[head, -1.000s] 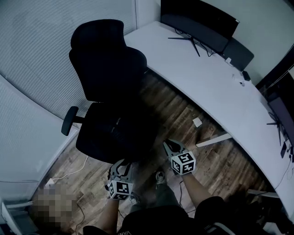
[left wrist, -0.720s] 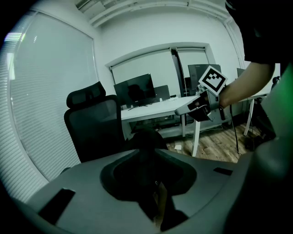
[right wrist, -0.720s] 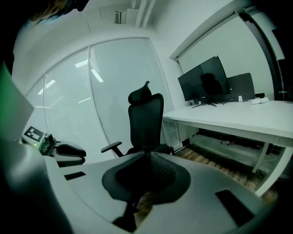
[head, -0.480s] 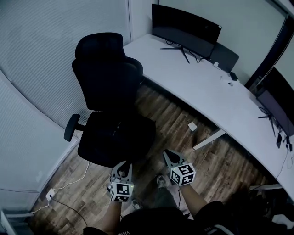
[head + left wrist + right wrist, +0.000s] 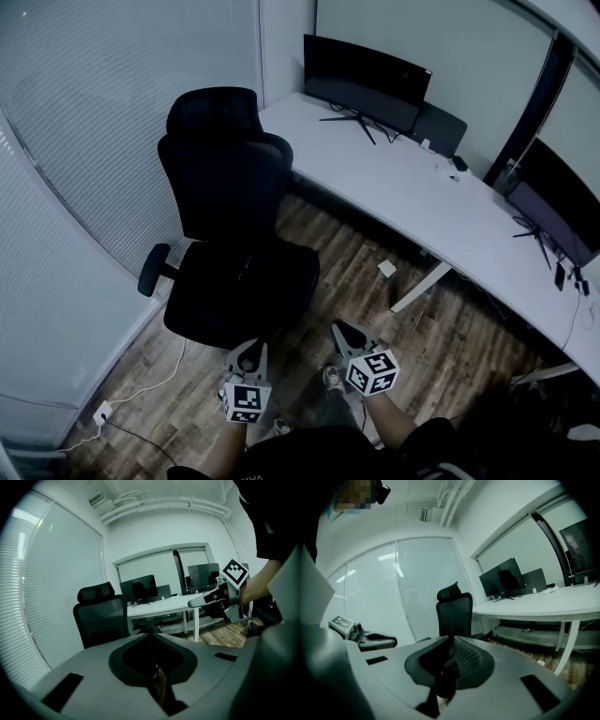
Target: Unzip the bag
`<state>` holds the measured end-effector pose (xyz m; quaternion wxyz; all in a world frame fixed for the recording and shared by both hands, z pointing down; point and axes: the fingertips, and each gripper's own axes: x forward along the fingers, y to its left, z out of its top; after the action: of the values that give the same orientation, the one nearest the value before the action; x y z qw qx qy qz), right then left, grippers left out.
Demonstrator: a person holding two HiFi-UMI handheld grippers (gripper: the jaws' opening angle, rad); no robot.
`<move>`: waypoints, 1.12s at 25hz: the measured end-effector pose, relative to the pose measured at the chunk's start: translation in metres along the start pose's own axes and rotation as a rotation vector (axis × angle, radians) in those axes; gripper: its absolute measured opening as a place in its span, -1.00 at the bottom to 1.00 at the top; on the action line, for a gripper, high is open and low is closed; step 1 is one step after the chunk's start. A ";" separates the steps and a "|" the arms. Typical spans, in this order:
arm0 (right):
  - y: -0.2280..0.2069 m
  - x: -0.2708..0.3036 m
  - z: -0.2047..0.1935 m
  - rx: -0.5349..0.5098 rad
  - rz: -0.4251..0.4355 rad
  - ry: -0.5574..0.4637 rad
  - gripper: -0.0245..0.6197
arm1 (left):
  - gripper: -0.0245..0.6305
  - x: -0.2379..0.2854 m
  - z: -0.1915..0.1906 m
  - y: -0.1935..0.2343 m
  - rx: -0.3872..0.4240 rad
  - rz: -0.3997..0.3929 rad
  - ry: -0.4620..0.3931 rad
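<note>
Left gripper (image 5: 248,350) and right gripper (image 5: 343,331) hang side by side just off the near edge of the black office chair (image 5: 225,178) seat. Left jaws have just been closing, now pressed together on nothing. Right jaws together, empty. Bag can't be made out against the chair's dark seat.

A black office chair (image 5: 234,216) stands on the wood floor (image 5: 450,328), just beside the near edge of a long white curved desk (image 5: 422,197). One monitor (image 5: 366,82) sits at the desk's far end and another (image 5: 553,202) along its right edge. A small white scrap (image 5: 386,268) lies on the floor near a desk leg (image 5: 420,286). Low in the view, the left gripper (image 5: 248,351) points at the chair seat; its jaws have just been closing, with nothing between them. The right gripper (image 5: 340,329) is held beside it, apart.
</note>
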<state>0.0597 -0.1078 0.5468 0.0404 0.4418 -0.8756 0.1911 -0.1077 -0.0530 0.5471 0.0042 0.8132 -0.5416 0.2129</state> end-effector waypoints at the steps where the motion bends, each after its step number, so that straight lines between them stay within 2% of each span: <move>1: 0.008 -0.003 0.000 0.004 -0.001 -0.008 -0.76 | -0.82 -0.008 -0.001 0.002 -0.005 0.003 -0.008; 17: 0.109 -0.057 -0.008 0.007 0.039 -0.063 -0.76 | -0.84 -0.117 -0.002 0.010 -0.042 0.016 -0.112; 28: 0.148 -0.081 -0.027 -0.024 0.074 0.001 -0.76 | -0.85 -0.174 -0.012 0.030 -0.122 0.051 -0.130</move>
<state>-0.0103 0.0430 0.5080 0.0390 0.4086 -0.8935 0.1822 -0.1946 0.0906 0.4897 0.0130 0.8094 -0.5733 0.1266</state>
